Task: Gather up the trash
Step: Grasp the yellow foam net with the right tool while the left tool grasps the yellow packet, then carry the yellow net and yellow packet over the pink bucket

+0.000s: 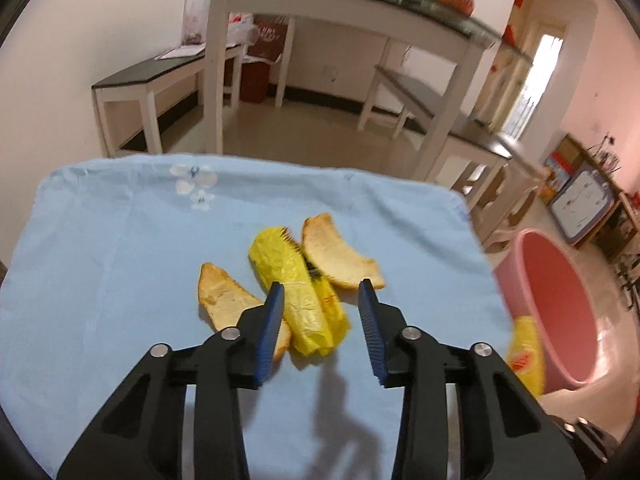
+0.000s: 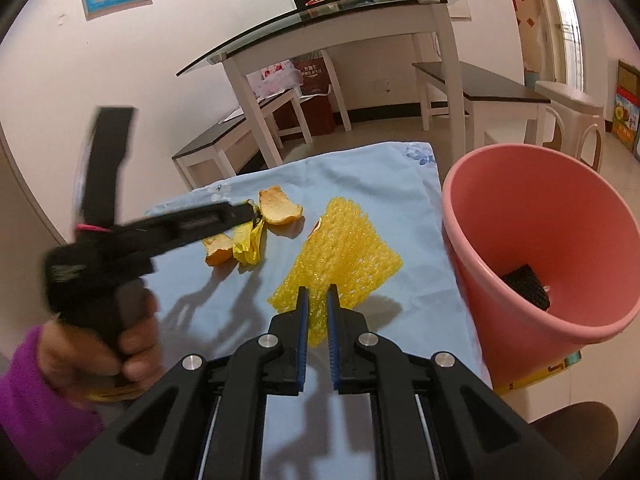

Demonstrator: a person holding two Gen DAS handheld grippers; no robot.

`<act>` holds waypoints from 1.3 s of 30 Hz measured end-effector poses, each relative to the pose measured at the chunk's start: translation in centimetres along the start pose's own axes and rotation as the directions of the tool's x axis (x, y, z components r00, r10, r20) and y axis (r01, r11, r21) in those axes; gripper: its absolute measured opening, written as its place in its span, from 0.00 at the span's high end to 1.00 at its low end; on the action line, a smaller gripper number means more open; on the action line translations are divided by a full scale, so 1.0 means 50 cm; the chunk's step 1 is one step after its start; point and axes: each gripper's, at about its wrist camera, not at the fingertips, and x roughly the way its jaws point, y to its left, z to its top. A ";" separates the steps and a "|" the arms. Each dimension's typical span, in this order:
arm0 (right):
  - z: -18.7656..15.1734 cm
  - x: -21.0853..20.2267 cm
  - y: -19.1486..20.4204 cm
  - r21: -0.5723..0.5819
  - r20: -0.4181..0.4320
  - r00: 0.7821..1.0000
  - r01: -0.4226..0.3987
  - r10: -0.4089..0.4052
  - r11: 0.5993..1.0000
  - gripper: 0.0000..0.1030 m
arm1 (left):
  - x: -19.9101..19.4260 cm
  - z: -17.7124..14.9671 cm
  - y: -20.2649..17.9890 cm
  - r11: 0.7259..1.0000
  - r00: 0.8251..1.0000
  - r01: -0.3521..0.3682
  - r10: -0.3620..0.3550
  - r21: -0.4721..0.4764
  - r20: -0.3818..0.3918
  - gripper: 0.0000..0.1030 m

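On the light blue cloth [image 1: 120, 240] a crumpled yellow wrapper [image 1: 304, 304] lies between two orange peels [image 1: 224, 300] [image 1: 336, 252]. My left gripper [image 1: 322, 286] straddles the wrapper; its left pad is at the wrapper's edge and its right pad stands clear, so it is open. In the right wrist view my right gripper [image 2: 318, 290] is shut on a yellow foam net [image 2: 336, 256], held a little above the cloth beside the pink bucket [image 2: 540, 240]. That view also shows the left gripper [image 2: 252, 212], blurred, over the wrapper [image 2: 248, 244], held by a hand in a purple sleeve [image 2: 24, 392].
The pink bucket [image 1: 560, 300] stands off the cloth's right edge with a black item [image 2: 526, 286] inside. Beyond the cloth are a glass-topped white table [image 2: 328, 12], dark-topped benches [image 2: 480, 84] and a plastic stool [image 2: 576, 112] on the tiled floor.
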 end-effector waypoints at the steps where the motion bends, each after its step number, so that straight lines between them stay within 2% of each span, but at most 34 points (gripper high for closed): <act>1: 0.000 -0.001 0.001 -0.003 0.001 1.000 -0.001 0.001 1.000 0.92 | 0.010 -0.003 0.004 1.000 1.000 -0.007 0.007 0.000 -0.013 0.68; 4: -0.001 -0.004 0.001 -0.008 0.003 1.000 -0.004 0.004 1.000 0.92 | 0.031 -0.018 0.014 1.000 0.998 -0.028 0.028 -0.006 -0.059 0.79; 5: -0.002 -0.007 0.001 -0.010 0.005 1.000 -0.003 0.003 1.000 0.92 | 0.029 -0.020 0.016 1.000 0.998 -0.029 0.028 -0.011 -0.057 0.88; 8: -0.003 -0.012 0.004 -0.013 0.009 1.000 -0.003 0.003 1.000 0.92 | 0.002 -0.030 0.034 0.998 0.999 0.016 -0.018 -0.055 -0.042 0.95; 10: -0.004 -0.016 0.008 -0.018 0.014 1.000 -0.005 0.006 1.000 0.92 | -0.028 -0.037 0.043 0.995 0.998 0.062 -0.064 -0.075 -0.026 0.95; 16: -0.009 -0.032 0.033 -0.040 0.023 1.000 -0.021 0.021 0.999 0.92 | -0.112 -0.066 0.045 0.991 0.994 0.113 -0.112 -0.074 0.016 0.96; 24: -0.018 -0.063 0.051 -0.057 0.041 0.998 -0.034 0.037 0.998 0.92 | -0.220 -0.106 0.026 0.994 0.991 0.102 -0.099 -0.028 0.095 0.96; 33: -0.027 -0.107 0.045 -0.051 0.069 0.997 -0.017 0.021 0.999 0.92 | -0.274 -0.128 -0.033 0.991 0.979 0.124 -0.129 0.040 0.156 0.96; 39: -0.020 -0.144 0.006 -0.014 0.112 0.994 0.018 -0.016 1.000 0.92 | -0.281 -0.130 -0.074 0.984 0.970 0.165 -0.173 0.062 0.172 0.96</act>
